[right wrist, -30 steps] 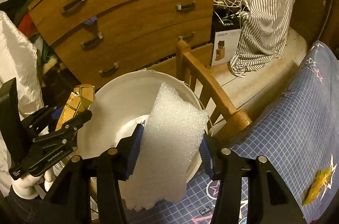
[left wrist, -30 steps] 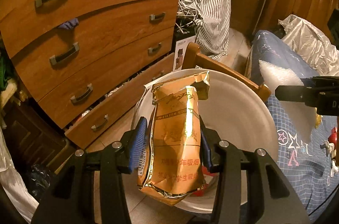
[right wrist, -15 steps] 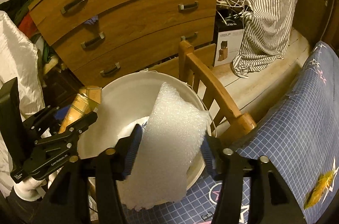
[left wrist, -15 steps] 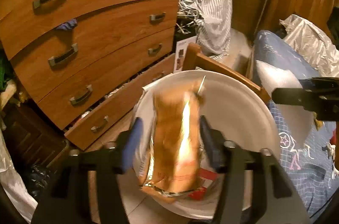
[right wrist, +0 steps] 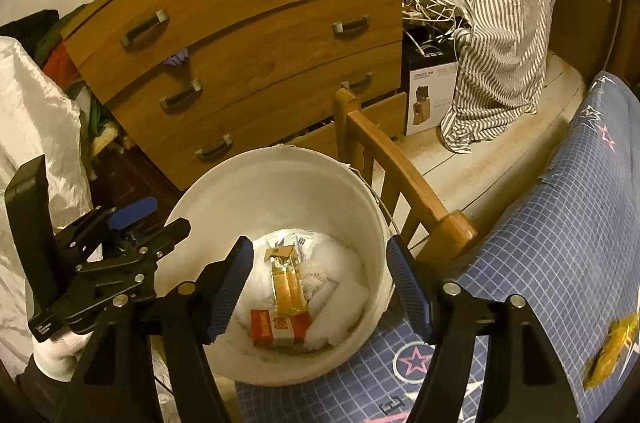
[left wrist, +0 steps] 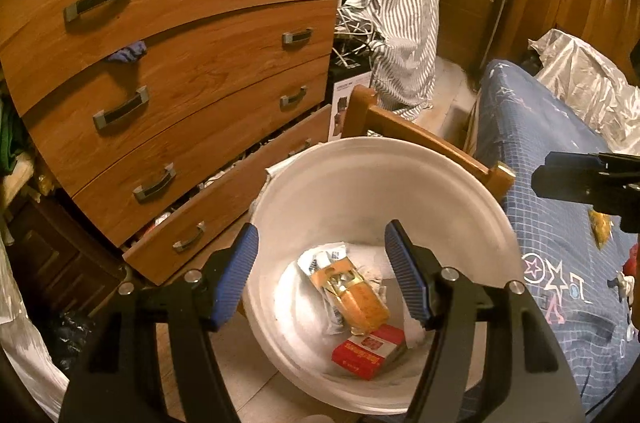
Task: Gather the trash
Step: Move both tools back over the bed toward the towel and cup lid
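Observation:
A white bucket [left wrist: 360,167] [right wrist: 224,191] stands on the floor beside the bed. Inside lie a gold foil packet [left wrist: 356,297] [right wrist: 286,287], a red box [left wrist: 370,351] [right wrist: 280,331], crumpled paper and white foam [right wrist: 340,299]. My left gripper [left wrist: 322,273] is open and empty just above the bucket; it also shows in the right wrist view [right wrist: 132,219]. My right gripper [right wrist: 320,287] is open and empty over the bucket; its body shows in the left wrist view [left wrist: 584,179]. A yellow wrapper [right wrist: 612,347] [left wrist: 600,227] lies on the blue bed cover.
A wooden chest of drawers [left wrist: 180,63] stands behind the bucket, its bottom drawer [left wrist: 224,199] pulled out. A wooden bed rail [right wrist: 396,175] runs beside the bucket. A striped shirt [right wrist: 500,23] hangs at the back. White plastic sheeting [right wrist: 36,127] lies at the left.
Both grippers have opened. The gold packet has dropped from the left gripper and the white foam from the right gripper into the bucket.

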Tool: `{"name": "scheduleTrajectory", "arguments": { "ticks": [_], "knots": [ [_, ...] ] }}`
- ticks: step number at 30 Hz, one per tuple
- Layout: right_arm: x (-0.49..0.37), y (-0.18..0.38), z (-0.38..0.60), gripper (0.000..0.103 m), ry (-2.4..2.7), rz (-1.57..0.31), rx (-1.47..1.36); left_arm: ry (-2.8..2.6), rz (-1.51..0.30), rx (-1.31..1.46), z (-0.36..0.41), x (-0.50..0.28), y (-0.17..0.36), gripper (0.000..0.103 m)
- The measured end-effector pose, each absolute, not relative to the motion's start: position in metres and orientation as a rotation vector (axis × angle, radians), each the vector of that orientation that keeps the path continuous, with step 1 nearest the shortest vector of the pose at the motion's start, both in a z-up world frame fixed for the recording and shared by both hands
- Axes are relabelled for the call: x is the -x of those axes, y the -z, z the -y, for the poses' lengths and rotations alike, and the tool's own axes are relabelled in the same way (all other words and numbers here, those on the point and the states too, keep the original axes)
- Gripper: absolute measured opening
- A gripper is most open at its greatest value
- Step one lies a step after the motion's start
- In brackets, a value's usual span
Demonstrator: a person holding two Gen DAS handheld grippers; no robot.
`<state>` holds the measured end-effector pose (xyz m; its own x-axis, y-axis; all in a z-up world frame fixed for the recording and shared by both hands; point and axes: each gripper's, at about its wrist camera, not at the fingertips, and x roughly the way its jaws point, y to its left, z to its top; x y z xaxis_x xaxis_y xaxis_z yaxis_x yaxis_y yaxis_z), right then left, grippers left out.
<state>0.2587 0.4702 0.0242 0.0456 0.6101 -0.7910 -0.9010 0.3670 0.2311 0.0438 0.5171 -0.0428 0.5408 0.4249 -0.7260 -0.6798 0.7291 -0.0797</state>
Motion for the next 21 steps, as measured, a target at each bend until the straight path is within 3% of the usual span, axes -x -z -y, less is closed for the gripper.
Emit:
{"name": "scheduleTrajectory", "arguments": {
  "ticks": [8,21],
  "knots": [
    [-0.241,-0.030,-0.330,0.070,-1.141,-0.854,0.197,-0.562,-0.745,0.346,-0.461,-0.058,0.042,0.063],
    [-0.215,0.063,0.007,0.070,-0.734,-0.876,0.005,-0.132,-0.848,0.162,-0.261,-0.136,0.081,0.063]
  ]
}}
